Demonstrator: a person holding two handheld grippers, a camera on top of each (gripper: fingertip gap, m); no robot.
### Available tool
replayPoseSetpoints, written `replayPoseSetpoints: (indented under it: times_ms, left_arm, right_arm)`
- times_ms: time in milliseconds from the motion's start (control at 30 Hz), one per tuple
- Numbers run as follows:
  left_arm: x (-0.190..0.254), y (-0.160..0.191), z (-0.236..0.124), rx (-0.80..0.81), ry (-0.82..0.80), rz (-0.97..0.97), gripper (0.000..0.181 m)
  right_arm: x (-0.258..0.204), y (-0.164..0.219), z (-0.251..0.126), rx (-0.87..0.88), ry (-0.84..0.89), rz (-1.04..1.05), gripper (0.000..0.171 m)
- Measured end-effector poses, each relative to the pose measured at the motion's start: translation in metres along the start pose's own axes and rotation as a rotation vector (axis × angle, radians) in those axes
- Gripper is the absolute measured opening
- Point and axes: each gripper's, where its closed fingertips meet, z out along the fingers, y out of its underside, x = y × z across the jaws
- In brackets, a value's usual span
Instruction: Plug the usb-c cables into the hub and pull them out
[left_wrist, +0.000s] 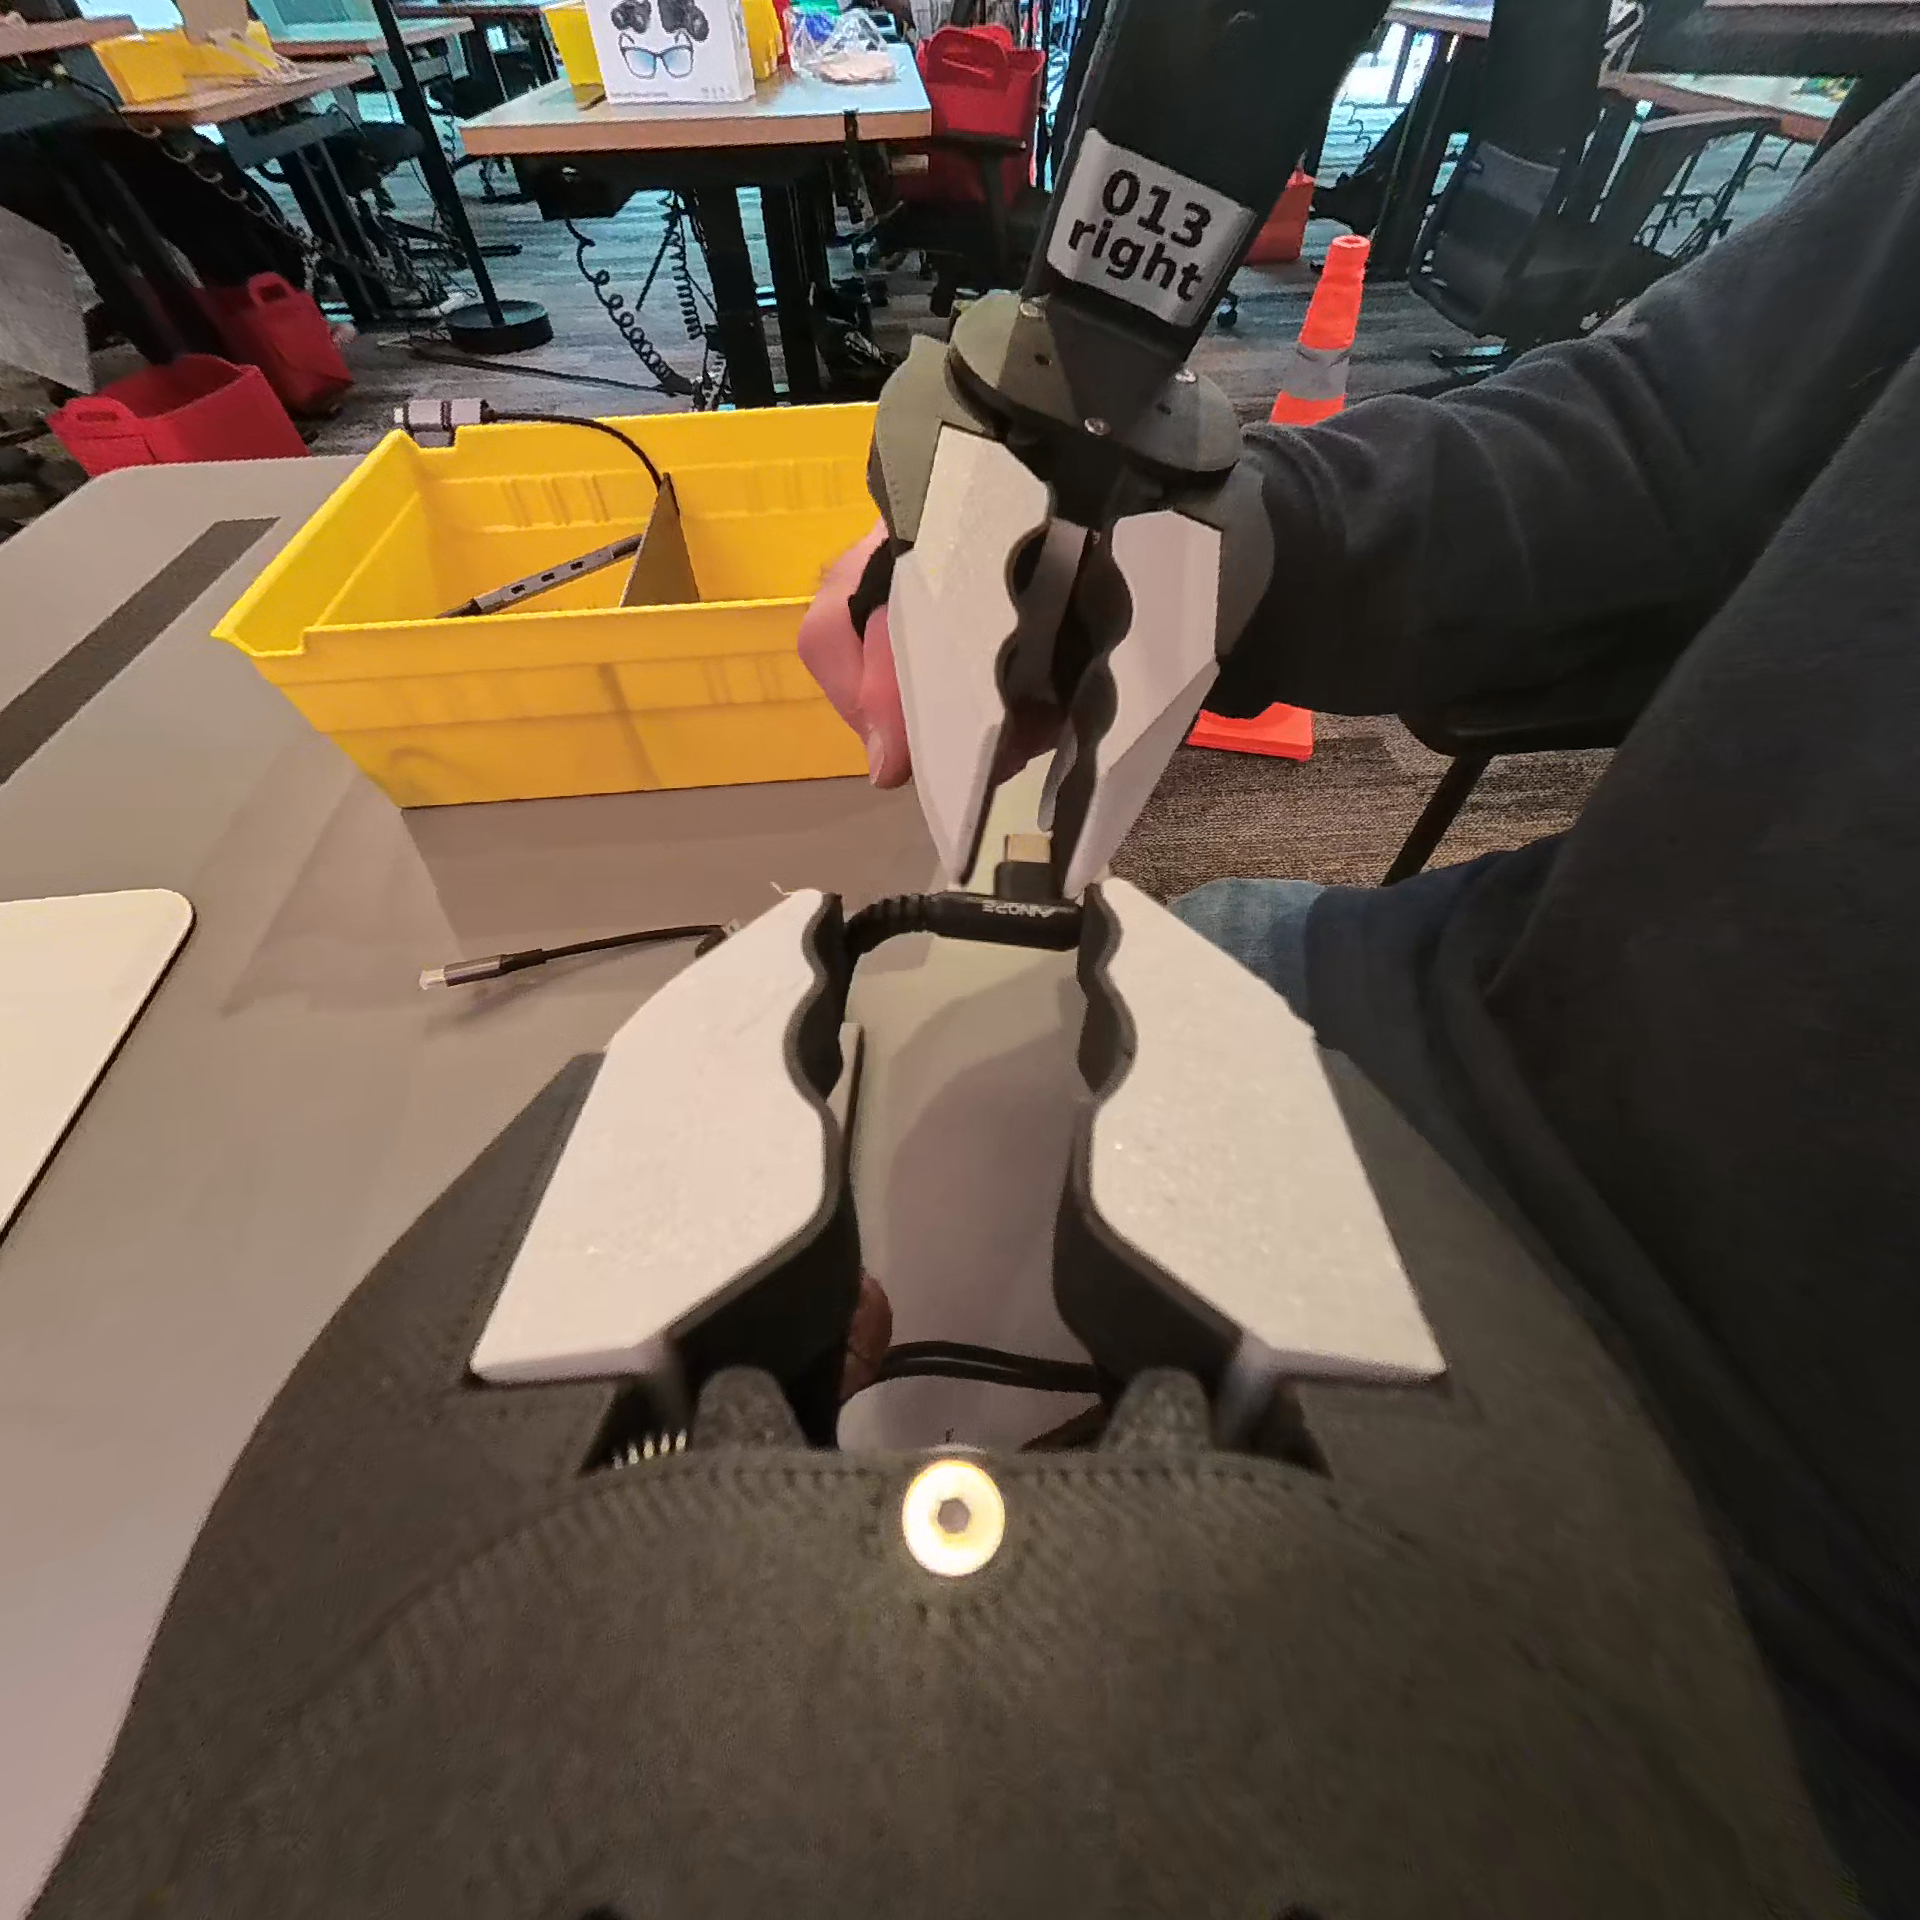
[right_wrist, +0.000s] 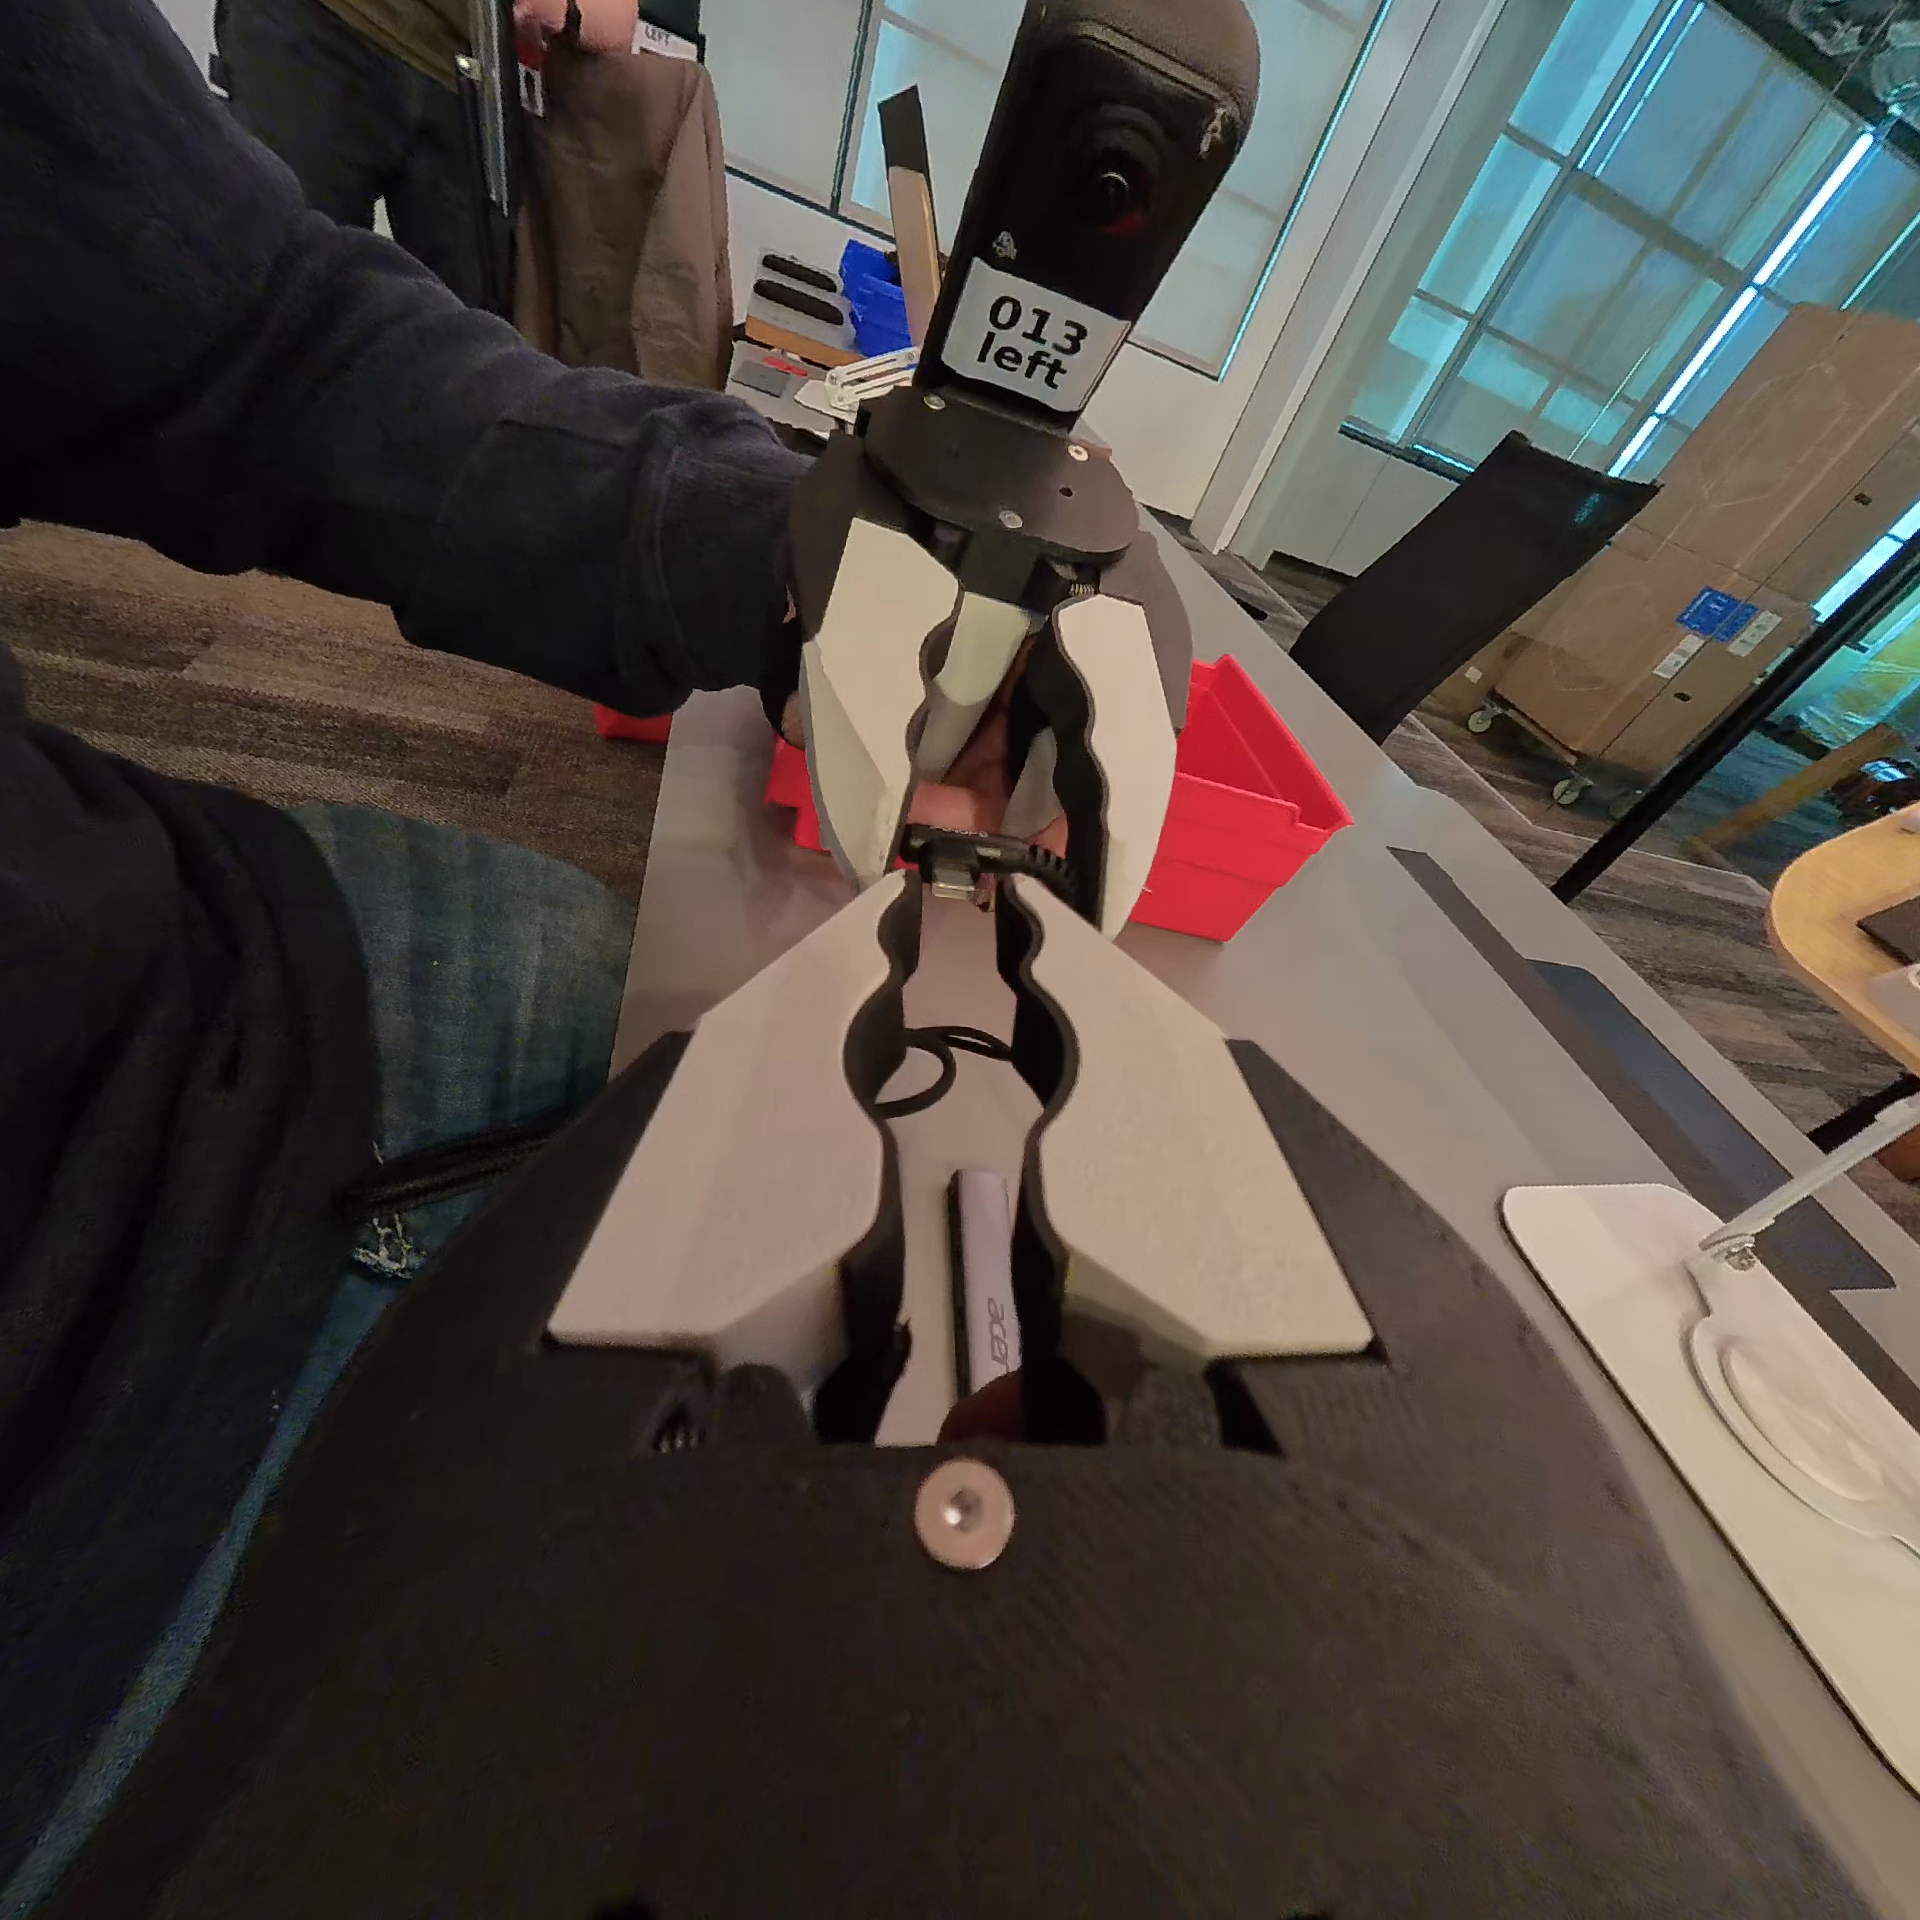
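My left gripper (left_wrist: 961, 902) is shut on a black right-angle USB-C plug (left_wrist: 987, 920), held crosswise between its fingertips. The plug's cable (left_wrist: 862, 956) bends down inside the jaws. My right gripper (right_wrist: 956, 891) is shut on a silver hub (right_wrist: 987, 1309) that lies along its fingers. In the left wrist view the right gripper (left_wrist: 1023, 878) comes down from above with the hub's end (left_wrist: 1023, 805) at its tips. The plug's metal tip (right_wrist: 951, 883) meets the hub's end. I cannot tell how far in it sits. The left gripper (right_wrist: 992, 883) faces me in the right wrist view.
A yellow bin (left_wrist: 540, 665) on the grey table (left_wrist: 260, 1143) holds another hub (left_wrist: 540, 582) and a cardboard divider. A loose cable with a silver plug (left_wrist: 540, 956) lies in front of it. A red bin (right_wrist: 1226, 821) and a white pad (right_wrist: 1714, 1403) are on the table. Only a small space, under 4 cm, lies between the two pairs of fingers.
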Motion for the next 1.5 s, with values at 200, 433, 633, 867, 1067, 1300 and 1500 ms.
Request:
replayPoseSetpoints:
  times_ms: [200,433,633,867,1067,1300,1500]
  left_arm:
    - [0.008,0.003,0.001,-0.026,0.048,-0.005,0.043]
    - [0.016,0.008,0.002,-0.050,0.099,-0.024,0.043]
    - [0.013,0.003,0.001,-0.031,0.080,-0.024,0.043]
    - [0.007,-0.002,0.000,0.010,0.043,-0.020,0.042]
    - [0.004,-0.003,0.000,0.027,0.037,-0.044,0.045]
    - [0.007,0.001,0.003,0.036,0.075,-0.109,0.046]
    - [0.008,0.001,0.004,0.055,0.102,-0.146,0.044]
  right_arm:
    - [-0.009,0.000,0.001,-0.012,-0.044,-0.024,0.011]
    - [-0.018,0.001,0.003,-0.043,-0.078,-0.059,0.008]
    - [-0.014,-0.002,0.002,-0.006,-0.078,0.011,0.007]
    - [-0.007,-0.005,-0.002,0.033,-0.059,0.052,0.007]
    - [-0.005,-0.006,-0.004,0.039,-0.051,0.046,0.007]
    - [-0.007,-0.004,-0.003,0.016,-0.044,0.005,0.007]
    - [-0.007,-0.004,-0.005,0.014,-0.048,-0.007,0.007]
